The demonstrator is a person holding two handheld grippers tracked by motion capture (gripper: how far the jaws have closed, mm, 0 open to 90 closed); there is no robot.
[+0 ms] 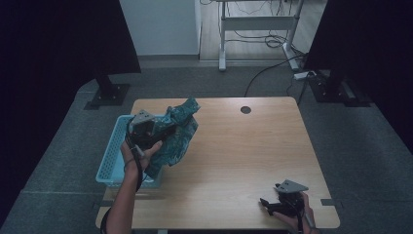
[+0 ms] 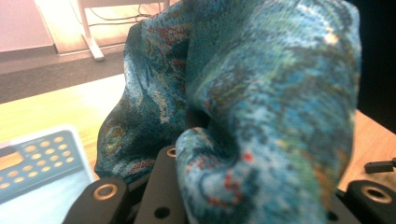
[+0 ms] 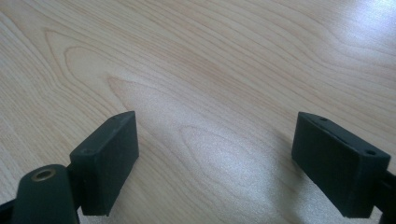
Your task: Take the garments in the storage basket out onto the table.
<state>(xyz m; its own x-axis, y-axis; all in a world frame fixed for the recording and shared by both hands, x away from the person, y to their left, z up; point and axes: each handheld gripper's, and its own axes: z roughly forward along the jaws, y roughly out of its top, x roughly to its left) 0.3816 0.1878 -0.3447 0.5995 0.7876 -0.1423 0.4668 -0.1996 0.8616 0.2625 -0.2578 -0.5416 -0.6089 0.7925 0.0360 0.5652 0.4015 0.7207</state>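
A teal patterned cloth [image 1: 181, 130] hangs bunched over the right rim of a light-blue perforated basket [image 1: 109, 161] at the table's left. My left gripper [image 1: 165, 132] is shut on this cloth and holds it up off the table. In the left gripper view the cloth [image 2: 261, 102] fills the space between the jaws and hides the fingertips, with the basket [image 2: 42, 172] low on the left. My right gripper [image 1: 268, 204] rests near the table's front right corner. Its jaws stand wide apart with nothing between them, over bare wood [image 3: 210, 70].
The wooden table [image 1: 243, 156] has a round cable hole [image 1: 245, 109] near its far edge. Beyond the table stand two dark stands [image 1: 107, 90] on grey carpet and a white desk frame [image 1: 258, 24] with cables on the floor.
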